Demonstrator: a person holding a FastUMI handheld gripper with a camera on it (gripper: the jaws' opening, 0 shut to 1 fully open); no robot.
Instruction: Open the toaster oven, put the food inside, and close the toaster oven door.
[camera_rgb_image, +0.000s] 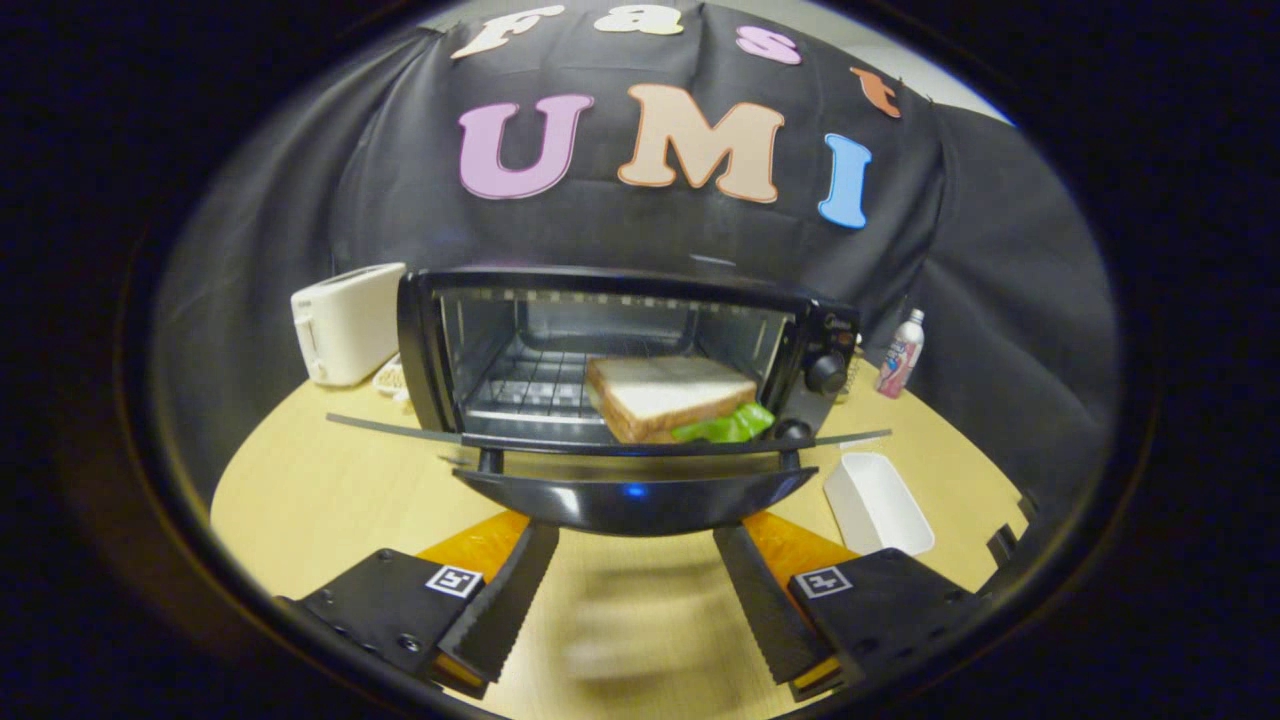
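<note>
Because the sandwich (668, 396) already lies on the wire rack (530, 385) inside the toaster oven (620, 350), with its lettuce poking toward the front lip, what appears to remain of the task is closing the door (635, 500). The door hangs fully folded down, its dark handle edge jutting toward the camera just ahead of the fingers, which suits a push from below. The gripper (635, 610) sits low over the counter (300, 490), released and empty, its two serrated fingers spread wide with bare wood between them; neither finger touches the door. That low, centred stance likely lets the fingers come up under the door's front edge and swing it shut. The sandwich rests toward the right side of the rack, near the control knobs (828, 372), and close to the opening, so the lettuce could be caught as the door rises; it is hard to tell whether it overhangs the sill.

A white toaster (347, 322) stands to the left of the oven, a small bottle (901, 355) to the right of it, and an empty white tray (878, 503) lies on the counter near the right finger.
</note>
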